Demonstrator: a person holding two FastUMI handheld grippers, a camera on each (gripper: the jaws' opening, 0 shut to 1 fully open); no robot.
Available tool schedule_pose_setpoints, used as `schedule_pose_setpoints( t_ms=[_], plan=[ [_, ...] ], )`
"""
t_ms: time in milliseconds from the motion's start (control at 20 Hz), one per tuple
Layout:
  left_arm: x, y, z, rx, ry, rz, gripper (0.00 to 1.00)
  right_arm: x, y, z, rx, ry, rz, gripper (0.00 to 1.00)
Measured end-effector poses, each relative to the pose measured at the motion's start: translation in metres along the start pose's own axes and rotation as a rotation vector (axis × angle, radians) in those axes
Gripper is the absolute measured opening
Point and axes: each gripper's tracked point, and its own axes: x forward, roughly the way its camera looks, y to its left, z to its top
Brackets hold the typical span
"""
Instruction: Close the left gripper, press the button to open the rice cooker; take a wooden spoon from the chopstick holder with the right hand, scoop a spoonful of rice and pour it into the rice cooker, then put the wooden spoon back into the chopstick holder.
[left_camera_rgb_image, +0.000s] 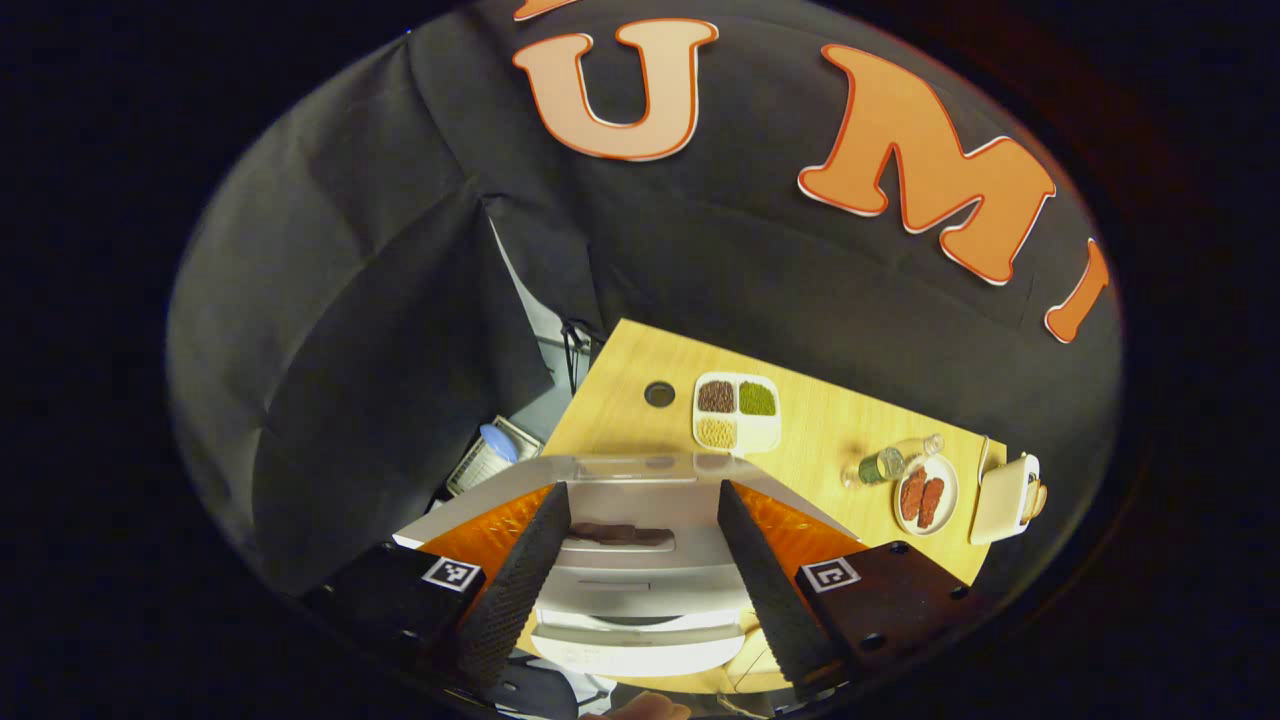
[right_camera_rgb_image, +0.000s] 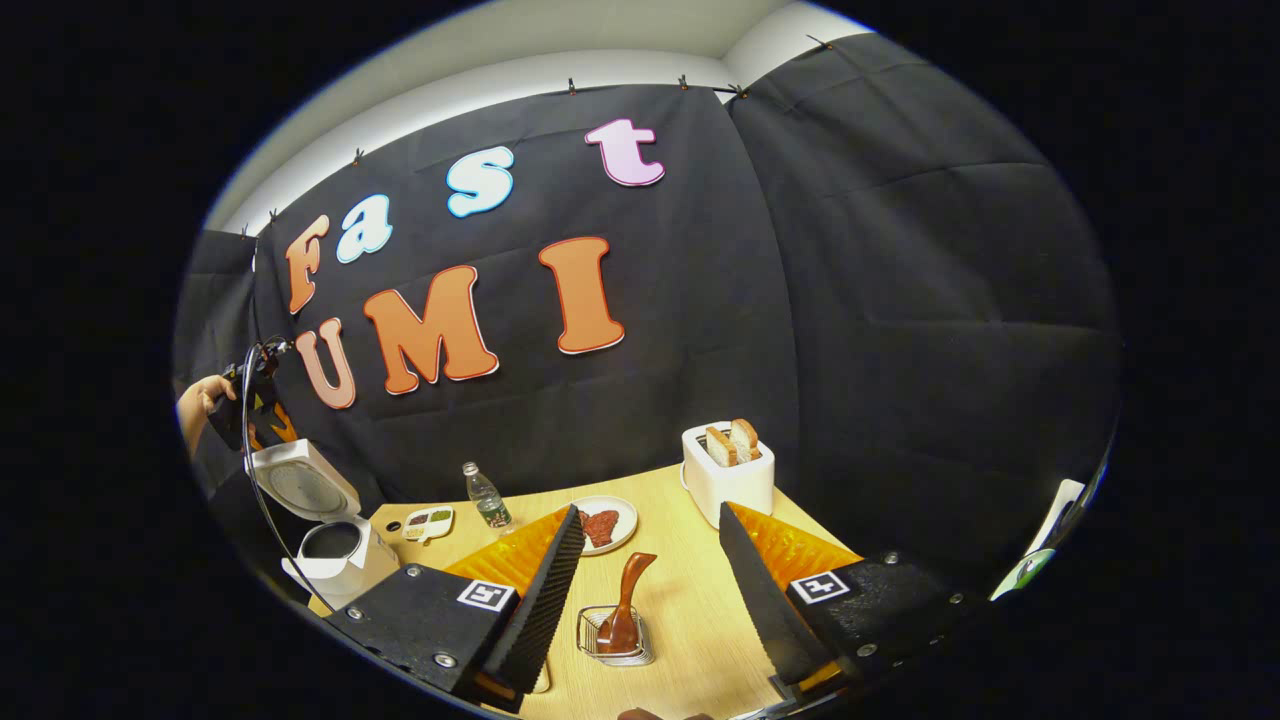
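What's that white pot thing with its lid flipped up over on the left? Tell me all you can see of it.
That is the rice cooker, white and boxy with rounded corners, probably plastic. Its lid stands open, tilted back on a hinge, with a round greyish inner plate facing forward. The dark inner pot shows below; its contents cannot be made out. It sits on the wooden table at the left end, next to a small divided dish.

Both grippers carry black blocks with silver screws and square black-and-white markers; ridged, wedge-shaped fingers (right_camera_rgb_image: 545, 590); translucent orange panels.
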Motion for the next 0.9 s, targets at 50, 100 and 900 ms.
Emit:
schedule_pose_setpoints(
  t_ms=[50, 100, 900],
  plan=[
    [0.004, -0.001, -0.013, 0.004, 0.015, -0.002, 1.00, 0.003, 0.004, 0.000, 0.002, 0.003, 0.015, 0.85],
    [0.010, -0.004, -0.023, 0.007, 0.038, -0.005, 1.00, 0.006, 0.008, 0.000, 0.002, 0.009, 0.028, 0.85],
    [0.079, -0.018, -0.178, -0.081, 0.232, 0.019, 1.00, 0.038, 0.133, -0.019, -0.135, 0.082, 0.355, 0.85]
  ],
)
